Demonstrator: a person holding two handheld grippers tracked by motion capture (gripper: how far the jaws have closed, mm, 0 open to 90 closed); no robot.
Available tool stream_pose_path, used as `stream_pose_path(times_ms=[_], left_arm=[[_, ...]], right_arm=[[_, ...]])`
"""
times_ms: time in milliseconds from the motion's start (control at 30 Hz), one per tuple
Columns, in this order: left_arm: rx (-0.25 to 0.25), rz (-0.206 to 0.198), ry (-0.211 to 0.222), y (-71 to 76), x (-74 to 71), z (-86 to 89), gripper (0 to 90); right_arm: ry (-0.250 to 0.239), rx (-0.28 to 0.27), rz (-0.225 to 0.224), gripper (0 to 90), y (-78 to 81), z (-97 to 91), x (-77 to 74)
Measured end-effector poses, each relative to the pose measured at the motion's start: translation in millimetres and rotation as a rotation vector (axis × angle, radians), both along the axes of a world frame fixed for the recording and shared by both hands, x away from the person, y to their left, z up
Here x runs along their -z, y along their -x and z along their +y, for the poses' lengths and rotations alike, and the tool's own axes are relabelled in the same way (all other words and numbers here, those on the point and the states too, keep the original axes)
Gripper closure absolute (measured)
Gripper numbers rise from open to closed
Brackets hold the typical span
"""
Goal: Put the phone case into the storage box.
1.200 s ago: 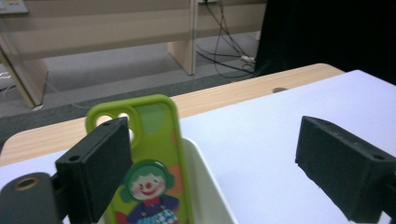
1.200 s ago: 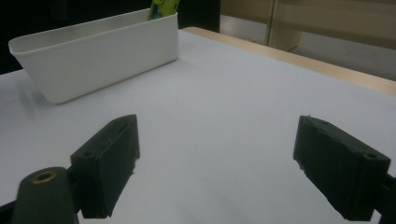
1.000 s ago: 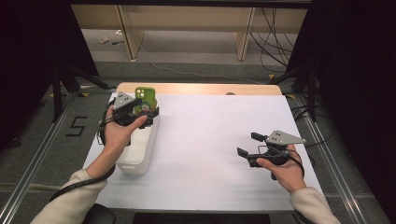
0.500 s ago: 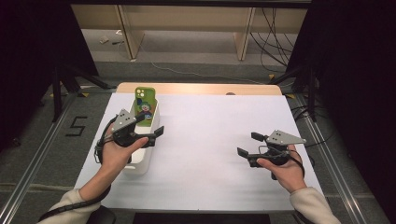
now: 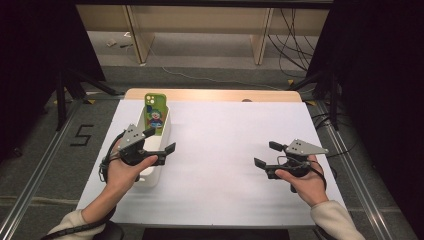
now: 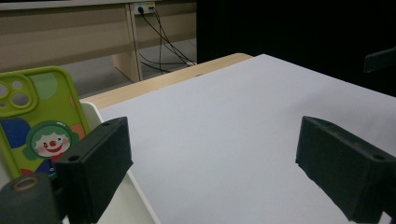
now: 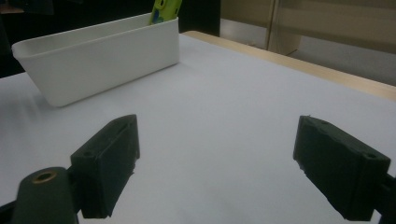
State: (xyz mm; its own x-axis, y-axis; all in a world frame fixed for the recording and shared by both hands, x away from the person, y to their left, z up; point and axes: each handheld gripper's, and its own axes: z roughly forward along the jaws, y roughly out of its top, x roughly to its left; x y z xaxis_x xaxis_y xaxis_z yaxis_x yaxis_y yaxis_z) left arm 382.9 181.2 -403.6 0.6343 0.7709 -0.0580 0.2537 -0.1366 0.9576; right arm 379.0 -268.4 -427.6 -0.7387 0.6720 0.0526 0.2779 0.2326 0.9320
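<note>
Both pairs of jaws are held wide apart, and nothing is gripped between them. On the left gripper (image 5: 161, 141), seen at about 8 o'clock in the high view, the two black pads are spread over the white bin's (image 5: 150, 177) near end, with only air between them. In the left gripper view, one black finger (image 6: 100, 161) is seen at 8 o'clock and the other at 4 o'clock, with bare white table (image 6: 233, 121) between them. The right gripper (image 5: 265, 155) is held at about 4 o'clock in the high view, low over the white table (image 5: 225, 150), and its pads are also spread with nothing inside. In the right gripper view, its fingers (image 7: 109, 158) are seen at 7 and 4 o'clock over the plain white top.

A little farther off, the long white bin (image 7: 98, 60) is seen at 10 o'clock in the right gripper view. It is set on the table's left side, well apart from the right gripper.

Farther still, the green phone (image 5: 154, 112) is stood up on end in the far end of the bin, leaned against the wall. A clown picture is shown on its back (image 6: 39, 130). The phone is not touched by either gripper. Its top edge (image 7: 164, 10) is seen poking over the bin's rim at 12 o'clock.
</note>
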Motion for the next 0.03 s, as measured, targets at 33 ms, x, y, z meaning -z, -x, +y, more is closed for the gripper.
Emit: stream_pose_path(times_ms=[33], left_arm=[[0.002, -0.001, 0.000, 0.5, -0.1, -0.2, 9.9]], right_arm=[[0.002, 0.001, 0.000, 15.6, -0.1, -0.3, 0.0]])
